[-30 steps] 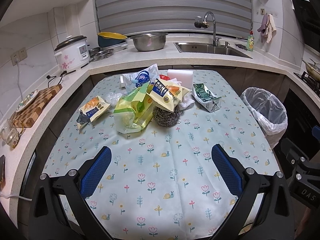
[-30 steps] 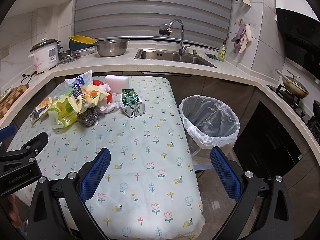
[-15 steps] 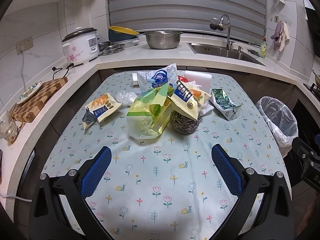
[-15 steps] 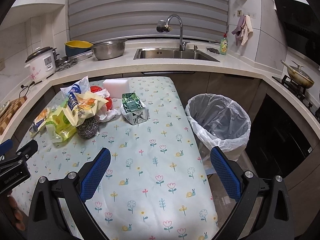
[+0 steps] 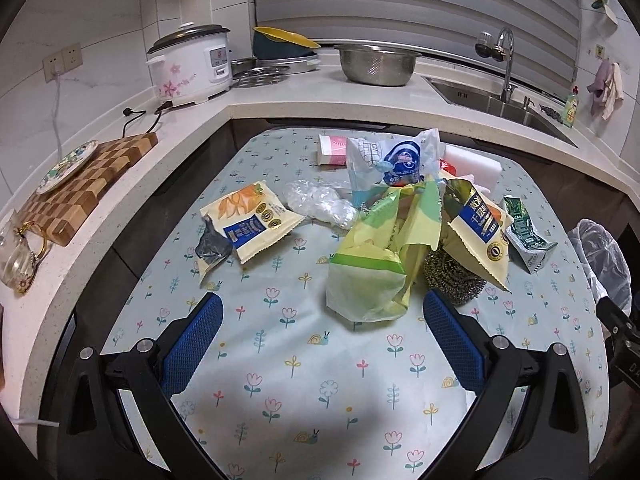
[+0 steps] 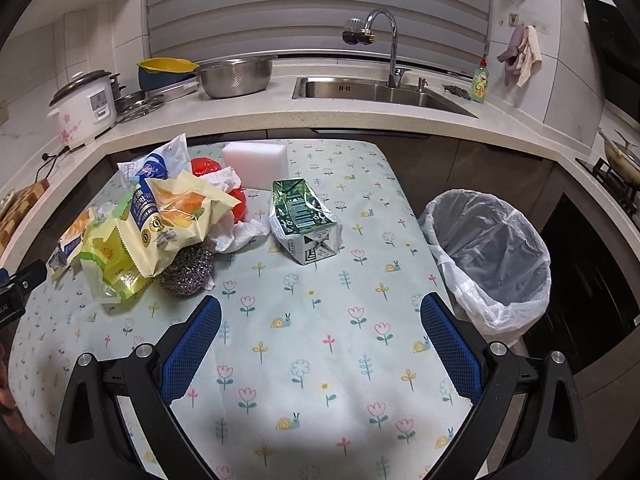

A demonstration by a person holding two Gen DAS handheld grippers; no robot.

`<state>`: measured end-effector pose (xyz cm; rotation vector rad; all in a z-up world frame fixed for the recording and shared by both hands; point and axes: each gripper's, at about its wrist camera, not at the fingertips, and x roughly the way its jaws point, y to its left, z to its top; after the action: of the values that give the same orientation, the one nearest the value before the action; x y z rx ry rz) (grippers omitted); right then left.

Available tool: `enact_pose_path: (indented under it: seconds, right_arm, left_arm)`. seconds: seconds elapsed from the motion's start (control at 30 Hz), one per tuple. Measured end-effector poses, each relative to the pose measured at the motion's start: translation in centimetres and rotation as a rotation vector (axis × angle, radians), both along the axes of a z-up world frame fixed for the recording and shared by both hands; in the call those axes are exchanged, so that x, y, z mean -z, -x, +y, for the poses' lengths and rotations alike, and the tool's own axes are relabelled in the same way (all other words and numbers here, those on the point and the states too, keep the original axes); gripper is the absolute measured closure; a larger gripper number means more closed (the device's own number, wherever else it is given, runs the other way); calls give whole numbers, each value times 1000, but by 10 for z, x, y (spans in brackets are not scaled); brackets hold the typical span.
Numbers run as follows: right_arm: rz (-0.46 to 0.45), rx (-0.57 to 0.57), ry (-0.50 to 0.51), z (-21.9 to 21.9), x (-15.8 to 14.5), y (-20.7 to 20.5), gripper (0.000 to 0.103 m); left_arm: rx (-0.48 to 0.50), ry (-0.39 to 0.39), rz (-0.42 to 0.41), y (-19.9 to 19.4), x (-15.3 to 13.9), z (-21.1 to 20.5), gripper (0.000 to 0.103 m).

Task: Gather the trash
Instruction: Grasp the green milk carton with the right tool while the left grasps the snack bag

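We hold the left gripper (image 5: pixel 318 322) above the near part of the table (image 5: pixel 304 392), its blue-padded fingers wide apart with nothing between them; the right gripper (image 6: pixel 320 324) hangs the same way, spread and empty. The trash sits in a heap toward the far half of the flowered, snail-printed tablecloth. A yellow snack packet (image 5: pixel 250 218) with a blue label lies alone on the left (its small print is too fine to read). A second yellow packet (image 6: pixel 176 216) carries white Chinese characters on a blue band and round seals. Beneath it rests a steel wool scrubber (image 6: pixel 188 272), touching a yellow-green bag (image 5: pixel 372 268). Behind stand a white and blue plastic bag (image 5: pixel 390 164), a clear crumpled wrap (image 5: pixel 320 202), a pink paper cup (image 5: pixel 332 150) on its side and a white sponge block (image 6: pixel 256 164). A crushed green carton (image 6: pixel 304 222) lies apart to the right, printed with small text we cannot make out. A lined trash bin (image 6: pixel 492 264) stands just beside the table's right edge. Around runs a pale kitchen counter (image 6: pixel 360 114) with a rice cooker (image 5: pixel 190 68), steel colander (image 6: pixel 236 76), sink (image 6: pixel 380 92) and checkered cutting board (image 5: pixel 84 184).
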<state>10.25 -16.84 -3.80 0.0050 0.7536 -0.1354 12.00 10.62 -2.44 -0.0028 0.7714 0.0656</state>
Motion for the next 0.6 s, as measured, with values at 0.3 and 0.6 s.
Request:
enact_pose_path:
  seconds: [0.3, 0.6]
  right_arm:
    - [14, 25, 17, -18, 16, -60, 7]
    - [63, -26, -47, -29, 55, -108, 7]
  left_arm:
    - [154, 103, 31, -32, 2, -50, 7]
    - [152, 132, 87, -76, 22, -93, 7]
